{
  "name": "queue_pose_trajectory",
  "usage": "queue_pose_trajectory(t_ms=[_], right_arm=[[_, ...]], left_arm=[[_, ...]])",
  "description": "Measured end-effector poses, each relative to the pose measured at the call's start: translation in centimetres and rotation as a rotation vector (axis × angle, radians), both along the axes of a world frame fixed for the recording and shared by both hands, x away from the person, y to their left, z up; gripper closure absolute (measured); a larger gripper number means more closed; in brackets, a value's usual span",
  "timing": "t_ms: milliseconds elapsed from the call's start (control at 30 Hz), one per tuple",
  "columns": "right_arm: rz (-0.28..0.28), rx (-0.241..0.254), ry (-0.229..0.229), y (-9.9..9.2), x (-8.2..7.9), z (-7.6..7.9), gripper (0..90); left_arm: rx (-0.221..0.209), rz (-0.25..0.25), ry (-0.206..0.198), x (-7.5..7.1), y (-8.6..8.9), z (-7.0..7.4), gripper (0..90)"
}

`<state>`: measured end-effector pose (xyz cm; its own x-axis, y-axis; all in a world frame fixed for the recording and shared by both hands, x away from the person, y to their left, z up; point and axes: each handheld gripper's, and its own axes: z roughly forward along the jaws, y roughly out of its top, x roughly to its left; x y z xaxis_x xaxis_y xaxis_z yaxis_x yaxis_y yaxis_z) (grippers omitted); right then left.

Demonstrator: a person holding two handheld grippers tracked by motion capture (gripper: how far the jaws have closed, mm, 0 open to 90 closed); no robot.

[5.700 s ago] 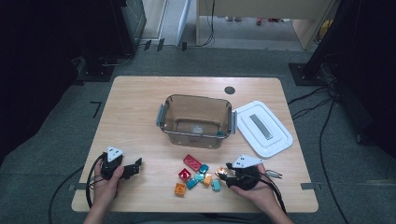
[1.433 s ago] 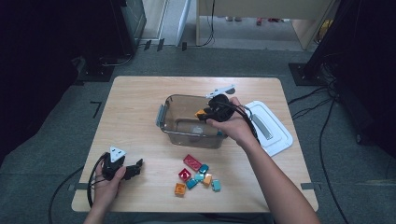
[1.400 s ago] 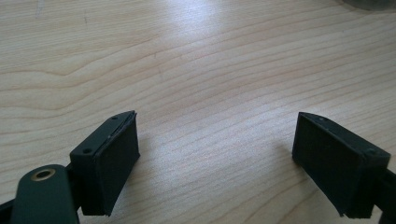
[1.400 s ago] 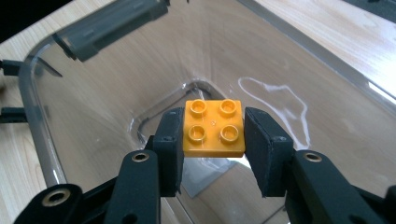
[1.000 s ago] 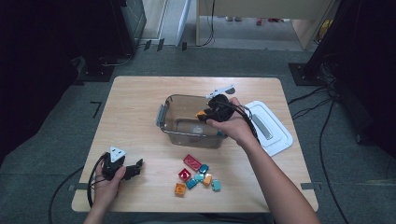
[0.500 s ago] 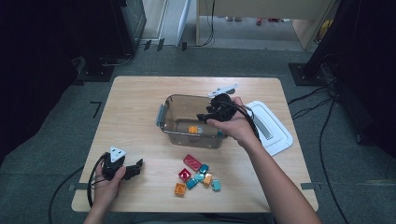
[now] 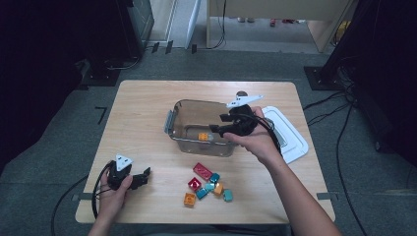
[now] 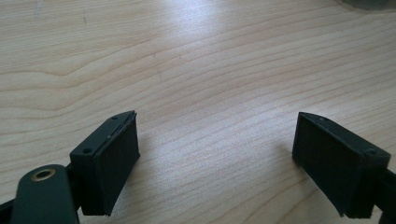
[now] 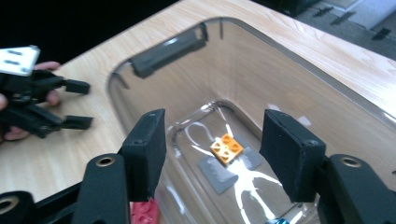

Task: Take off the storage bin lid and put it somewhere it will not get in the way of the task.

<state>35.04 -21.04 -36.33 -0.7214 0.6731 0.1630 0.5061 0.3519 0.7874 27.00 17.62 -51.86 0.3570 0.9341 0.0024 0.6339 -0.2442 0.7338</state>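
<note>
Wooden table [image 7: 142, 123] carries a clear bin [image 7: 183, 114] with its white lid [image 7: 290, 140] beside it. Over the bin the right gripper [image 7: 220, 129], jaws just opened and empty, hangs above an orange brick [image 9: 226, 148] on the bin floor. Left gripper [image 7: 145, 176] rests open near loose bricks [image 7: 206, 182].

The right gripper [image 7: 215, 128] hangs over the clear bin [image 7: 183, 132], jaws just opened and empty; an orange brick [image 7: 202, 136] lies inside, other bricks [image 7: 209, 183] on the table [image 7: 142, 118]

A white lid [image 7: 285, 133] lies right of centre on the wooden worktop [image 7: 142, 118]. Grey carpet [image 7: 59, 152] surrounds it, with black cables [image 7: 339, 147] trailing at the right.
</note>
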Motion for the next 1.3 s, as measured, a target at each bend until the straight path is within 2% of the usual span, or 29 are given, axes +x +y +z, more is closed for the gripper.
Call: queue_pose_trajectory(t_ms=[233,500,667,833,1300], right_arm=[[0.034,0.016,-0.043,-0.6,-3.2,0.6,43.2],[0.077,0.003,-0.052,-1.1,-6.8,-0.7,44.6],[0.091,-0.005,-0.055,-1.2,-8.6,-2.3,45.8],[0.114,-0.020,-0.036,-1.3,-10.0,-4.3,46.8],[0.135,-0.005,0.046,-1.7,-11.9,-9.7,48.9]], left_arm=[[0.001,0.000,0.002,0.0,0.0,0.0,14.5],[0.001,-0.001,0.003,0.0,0.0,0.0,14.5],[0.002,-0.001,0.004,0.0,0.0,0.0,14.5],[0.001,0.000,0.002,0.0,0.0,0.0,14.5],[0.002,0.000,0.002,0.0,0.0,0.0,14.5]])
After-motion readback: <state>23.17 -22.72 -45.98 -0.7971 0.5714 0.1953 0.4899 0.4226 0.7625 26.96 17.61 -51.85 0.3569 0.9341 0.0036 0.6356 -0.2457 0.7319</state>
